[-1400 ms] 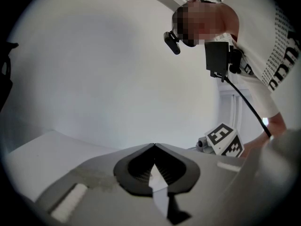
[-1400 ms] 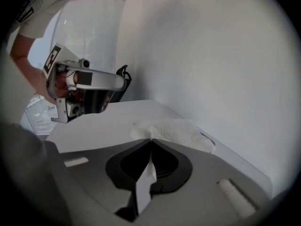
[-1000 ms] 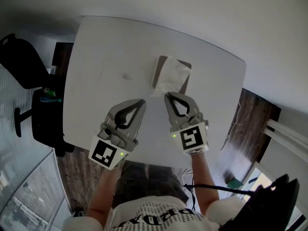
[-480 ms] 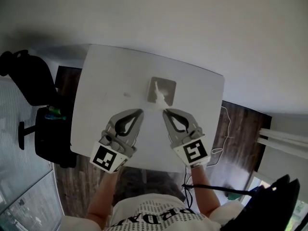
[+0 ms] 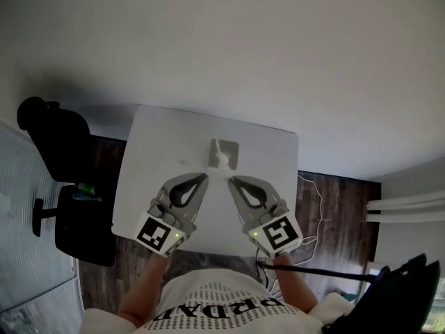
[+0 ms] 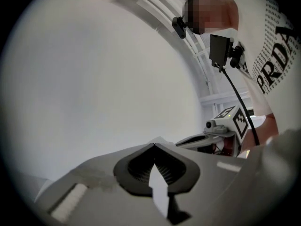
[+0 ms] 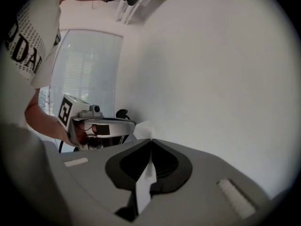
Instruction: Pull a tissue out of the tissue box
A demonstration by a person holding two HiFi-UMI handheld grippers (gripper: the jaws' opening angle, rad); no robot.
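Note:
Far below, the grey tissue box (image 5: 233,147) sits near the back of the white table (image 5: 156,165). A white tissue (image 5: 220,161) rises from it toward the two gripper tips. My left gripper (image 5: 206,177) and right gripper (image 5: 230,180) are held high above the table, tips close together. In the left gripper view the jaws (image 6: 154,145) are shut with a strip of tissue (image 6: 158,189) between them. The right gripper view shows the same: jaws (image 7: 150,140) shut on a white strip (image 7: 145,185). Whether the tissue is free of the box is unclear.
A black office chair (image 5: 59,141) and a black seat (image 5: 83,221) stand left of the table. Dark wood floor (image 5: 337,207) with a white cable (image 5: 311,186) lies to the right. A black bag (image 5: 396,298) is at the bottom right. A white wall fills the far side.
Both grippers have risen well above the table, and the table and box look smaller and farther off. The tissue that lay bunched on the box is now drawn up toward the tips.

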